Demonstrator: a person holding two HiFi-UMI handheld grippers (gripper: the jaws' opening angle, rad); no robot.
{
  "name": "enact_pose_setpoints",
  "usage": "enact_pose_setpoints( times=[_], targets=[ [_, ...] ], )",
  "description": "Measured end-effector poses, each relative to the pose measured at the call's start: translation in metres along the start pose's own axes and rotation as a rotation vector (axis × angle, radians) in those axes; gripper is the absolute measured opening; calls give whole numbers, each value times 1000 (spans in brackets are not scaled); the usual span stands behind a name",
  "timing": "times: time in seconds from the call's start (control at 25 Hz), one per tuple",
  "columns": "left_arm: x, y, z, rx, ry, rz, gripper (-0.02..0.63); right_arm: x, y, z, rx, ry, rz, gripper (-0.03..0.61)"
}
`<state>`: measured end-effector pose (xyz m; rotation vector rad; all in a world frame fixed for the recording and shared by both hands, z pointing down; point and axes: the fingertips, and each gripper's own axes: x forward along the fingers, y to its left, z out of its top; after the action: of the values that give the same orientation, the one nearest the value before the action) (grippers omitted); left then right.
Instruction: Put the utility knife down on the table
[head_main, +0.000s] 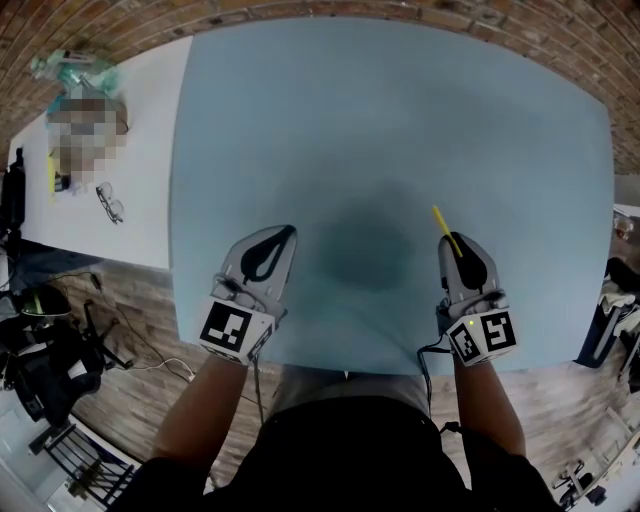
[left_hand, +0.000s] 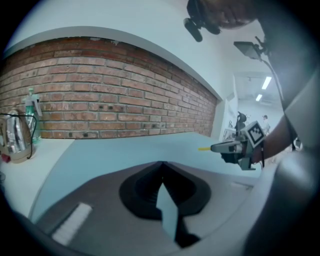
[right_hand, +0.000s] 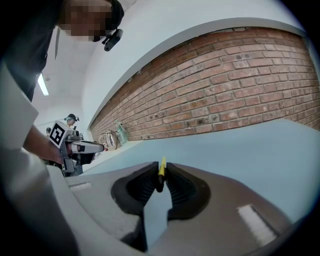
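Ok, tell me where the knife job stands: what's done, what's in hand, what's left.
Done: nothing is set down yet. In hand: the right gripper is shut on the yellow utility knife, whose tip pokes forward over the blue table. The left gripper is shut and empty beside it. Left: lower the knife to the tabletop, open the jaws and back off.

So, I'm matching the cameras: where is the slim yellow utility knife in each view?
Head view: slim yellow utility knife centre right, poking from the right gripper.
Left gripper view: its tip right of centre.
Right gripper view: knife central, clamped between the jaws.
Shared landmark: red brick wall.
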<state>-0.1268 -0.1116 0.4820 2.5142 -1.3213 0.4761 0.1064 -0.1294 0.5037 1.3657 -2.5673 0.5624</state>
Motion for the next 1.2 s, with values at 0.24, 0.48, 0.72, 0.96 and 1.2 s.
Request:
enact_pose_setpoints(
  times=[0.24,0.48,0.72,0.96,1.2],
  targets=[
    [4,-2,-5,-21,12,2,2,5,-2,-6,7,14,-3,54],
    [13,-4,-2,-63,6,7,2,13,-7,-16,22,31,-5,54],
    [13,-1,-6,-68,12,6,3,17,-7,-22,28,49,-3,54],
    [20,-7,2,-101,1,7,3,20,-12,-25,32,62,-6,54],
    [25,-15,-4,-118,6,-7,3,26,-13,-32,36,75,3,54]
  ],
)
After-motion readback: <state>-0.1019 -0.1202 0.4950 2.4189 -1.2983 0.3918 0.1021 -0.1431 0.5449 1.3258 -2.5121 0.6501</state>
